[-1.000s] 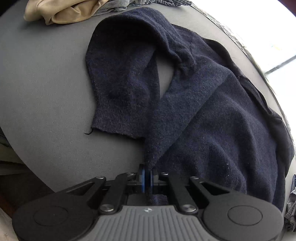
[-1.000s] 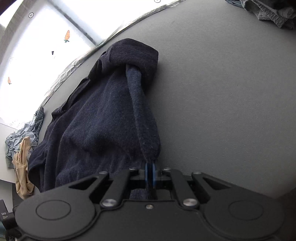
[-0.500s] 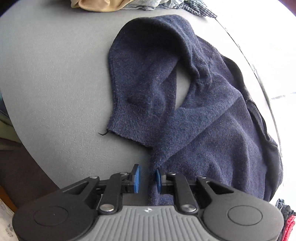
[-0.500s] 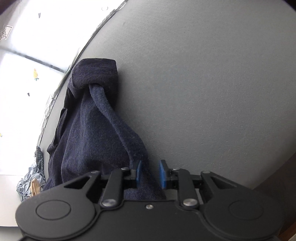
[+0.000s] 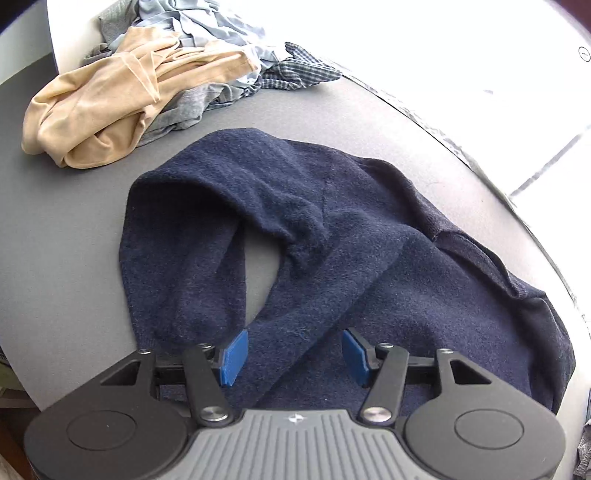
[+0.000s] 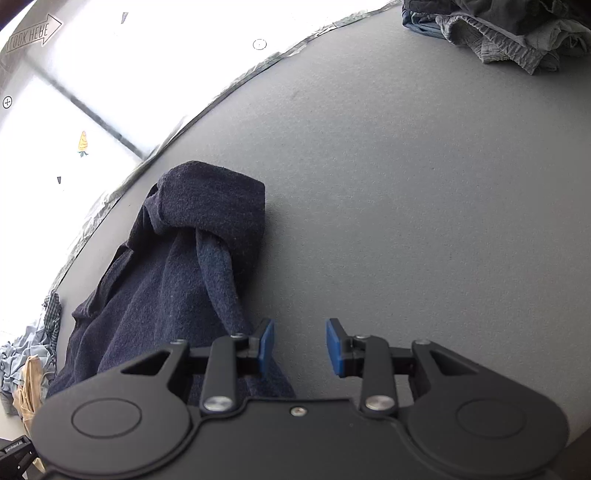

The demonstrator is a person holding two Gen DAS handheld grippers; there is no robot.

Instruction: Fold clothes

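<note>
A dark navy sweater (image 5: 369,266) lies spread on the grey surface (image 5: 66,236), and everything else is easiest placed against it. In the left wrist view one sleeve curls away from the body of the sweater, arcs over and comes back, leaving a small patch of bare surface showing inside the loop; the sleeve's end lies near the bottom of the view, just beside the left tongs (image 5: 293,356). The left tongs are spread wide apart, holding nothing, with sweater cloth lying under and between their blue pads (image 5: 233,356). Beyond the sweater, at the far edge of the surface, sits a heap of other clothes: a tan garment (image 5: 107,107) on top and to the side, with pale blue and checked cloth (image 5: 236,62) bunched behind it. In the right wrist view the sweater (image 6: 162,302) lies on the side of the left pad, its other sleeve folded over and twisted into a narrow strip that runs down toward the right tongs (image 6: 300,347). The right tongs are likewise spread apart and empty; the strip ends beside one pad (image 6: 266,345), and whether it touches cannot be told, while bare grey surface shows between the pads. Well apart from the sweater, at the far corner of the surface, lies a second pile of grey and blue clothes (image 6: 509,33).
</note>
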